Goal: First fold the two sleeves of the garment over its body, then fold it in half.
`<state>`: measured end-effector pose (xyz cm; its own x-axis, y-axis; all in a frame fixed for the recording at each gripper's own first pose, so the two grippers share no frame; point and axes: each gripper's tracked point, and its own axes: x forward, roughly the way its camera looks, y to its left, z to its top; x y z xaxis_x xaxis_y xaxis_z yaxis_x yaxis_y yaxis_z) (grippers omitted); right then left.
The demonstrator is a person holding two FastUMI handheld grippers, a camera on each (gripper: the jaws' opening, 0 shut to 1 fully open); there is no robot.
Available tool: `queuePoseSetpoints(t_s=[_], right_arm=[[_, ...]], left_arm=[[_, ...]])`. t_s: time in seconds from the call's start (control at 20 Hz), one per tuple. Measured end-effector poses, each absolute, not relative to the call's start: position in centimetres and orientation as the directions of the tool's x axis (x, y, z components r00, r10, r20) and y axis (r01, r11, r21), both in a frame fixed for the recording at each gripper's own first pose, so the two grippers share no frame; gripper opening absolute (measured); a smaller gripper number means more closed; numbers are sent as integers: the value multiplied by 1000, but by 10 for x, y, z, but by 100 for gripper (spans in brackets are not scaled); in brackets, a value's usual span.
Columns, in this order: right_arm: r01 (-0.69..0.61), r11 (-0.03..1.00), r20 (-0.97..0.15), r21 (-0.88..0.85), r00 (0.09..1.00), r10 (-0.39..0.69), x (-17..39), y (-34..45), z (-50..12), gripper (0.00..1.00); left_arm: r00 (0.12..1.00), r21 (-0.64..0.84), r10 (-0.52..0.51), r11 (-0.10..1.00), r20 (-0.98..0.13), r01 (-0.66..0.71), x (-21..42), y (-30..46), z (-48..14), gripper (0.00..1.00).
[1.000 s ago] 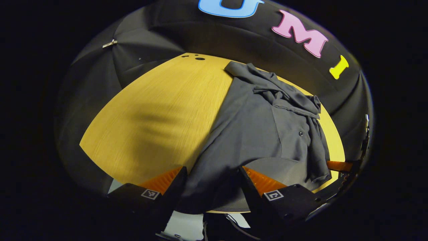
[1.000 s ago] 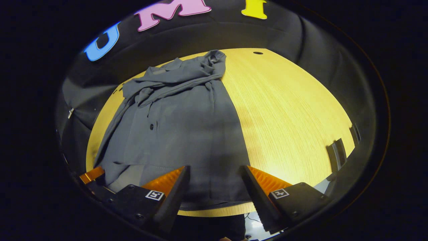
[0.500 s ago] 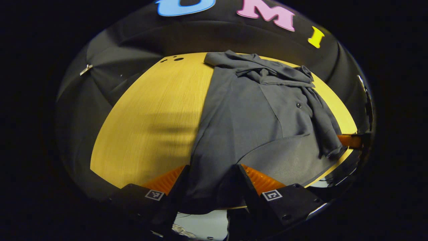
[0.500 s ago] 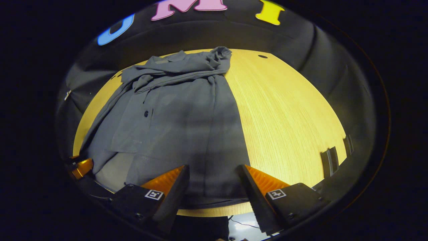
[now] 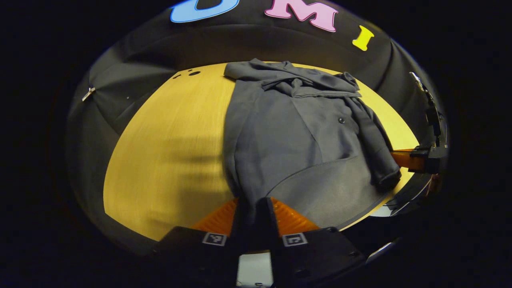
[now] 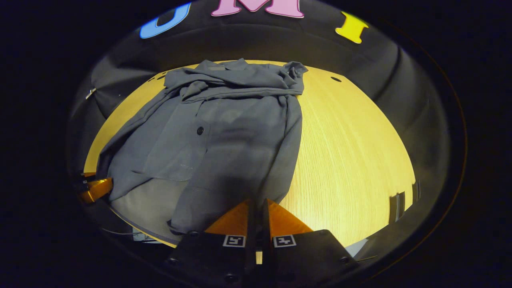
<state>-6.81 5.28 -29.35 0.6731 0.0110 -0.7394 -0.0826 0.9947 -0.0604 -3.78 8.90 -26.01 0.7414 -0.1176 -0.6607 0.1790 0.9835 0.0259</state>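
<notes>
My left tongs (image 5: 253,206) are pinched tight on the near hem of the grey shirt (image 5: 288,136). My right tongs (image 6: 256,208) are clamped on the hem's other corner. The shirt lies spread on the counter (image 5: 172,140).

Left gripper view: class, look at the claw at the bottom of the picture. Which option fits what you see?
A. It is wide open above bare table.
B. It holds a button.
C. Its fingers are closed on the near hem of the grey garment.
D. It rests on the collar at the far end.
C: the left claw has its two fingers drawn together with a fold of the grey garment pinched between them at the near edge of the wooden table.
</notes>
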Motion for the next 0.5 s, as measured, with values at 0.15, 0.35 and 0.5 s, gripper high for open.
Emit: queuePoseSetpoints(t_s=[0.15, 0.35, 0.5], right_arm=[[-104, 994, -760, 44, 642, 101, -66, 68, -291, 6], [-52, 991, -743, 123, 657, 127, -60, 67, -278, 6], [-80, 990, -686, 113, 714, 136, -58, 67, -251, 5]], left_arm=[[744, -9, -134, 986, -655, 169, -38, 86, -257, 6], [767, -121, -168, 986, -619, 118, -35, 86, -237, 6], [812, -184, -197, 977, -550, 112, -39, 84, -200, 6]])
